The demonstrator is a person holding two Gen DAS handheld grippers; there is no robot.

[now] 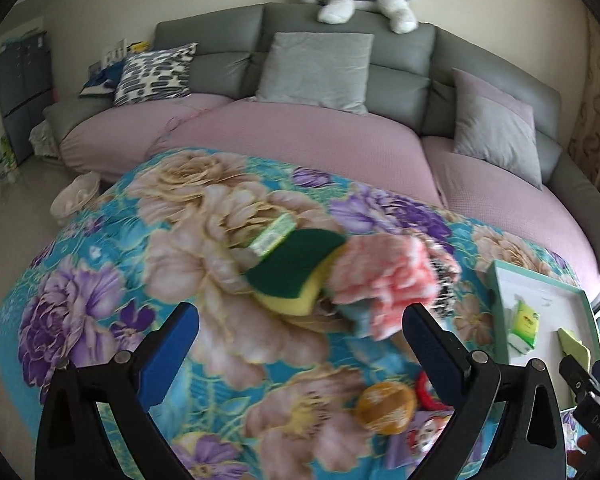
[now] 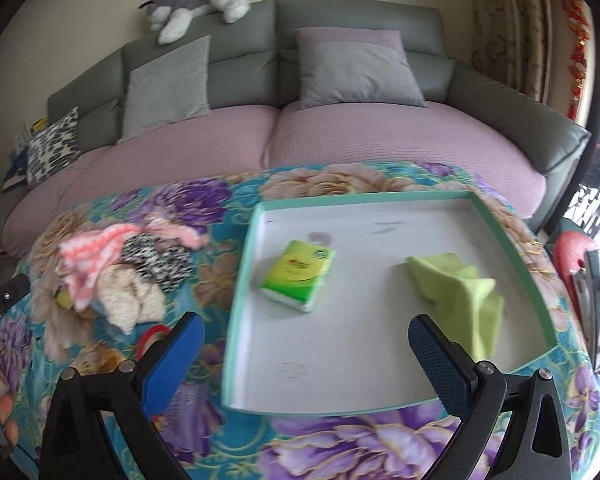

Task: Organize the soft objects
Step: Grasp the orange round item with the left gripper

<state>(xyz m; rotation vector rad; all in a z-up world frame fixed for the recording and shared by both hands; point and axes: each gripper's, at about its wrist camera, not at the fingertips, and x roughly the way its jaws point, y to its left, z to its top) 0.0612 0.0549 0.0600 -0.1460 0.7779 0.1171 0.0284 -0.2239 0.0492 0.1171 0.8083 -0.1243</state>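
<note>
Two sponges lie just beyond left claw.

Ahead of the left jaws, a pink cloth smears with blur and hides part of the sponge beside it; a black-and-white fabric peeks out behind it, too blurred to name. By the right-hand jaw, a red ring is half hidden behind the finger. To the right of the jaws, the tray is cut off by the other gripper, whose jaws cannot be read there. Left of the right jaws, the pile blurs together. A green cloth ahead is smeared. A red object far right is cut off.
</note>
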